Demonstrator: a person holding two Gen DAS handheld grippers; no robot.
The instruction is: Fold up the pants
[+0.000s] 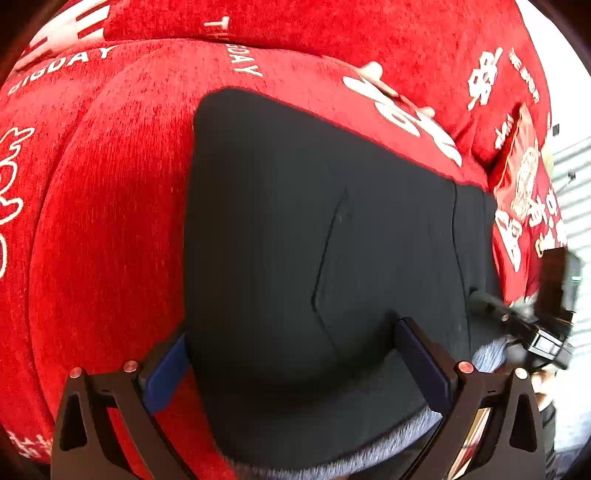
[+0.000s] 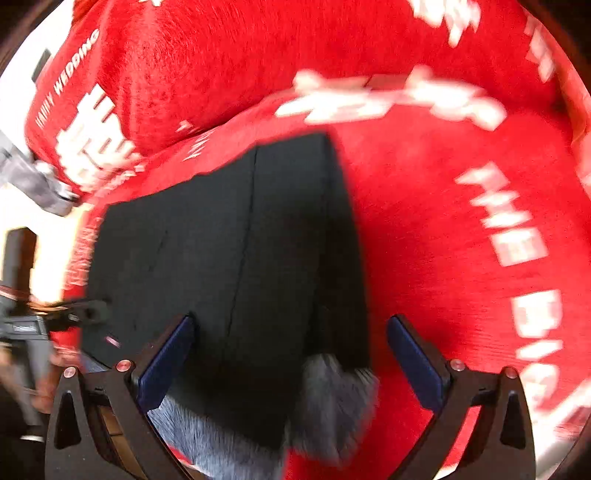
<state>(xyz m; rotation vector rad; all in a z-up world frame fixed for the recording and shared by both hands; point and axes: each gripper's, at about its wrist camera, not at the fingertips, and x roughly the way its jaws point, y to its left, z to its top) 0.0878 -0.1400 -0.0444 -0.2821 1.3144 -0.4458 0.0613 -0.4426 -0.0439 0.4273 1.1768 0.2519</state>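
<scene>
The black pants lie folded flat on a red sofa cover, with grey fleece lining showing at the near edge. My left gripper is open, its blue-padded fingers spread over the near edge of the pants. In the right wrist view the pants lie the same way, with grey lining at the near corner. My right gripper is open above that corner and holds nothing. The other gripper shows at the right edge of the left wrist view.
The red sofa cover with white lettering spreads under and around the pants; it also fills the right wrist view. A backrest cushion rises behind. A red printed pillow sits at the right.
</scene>
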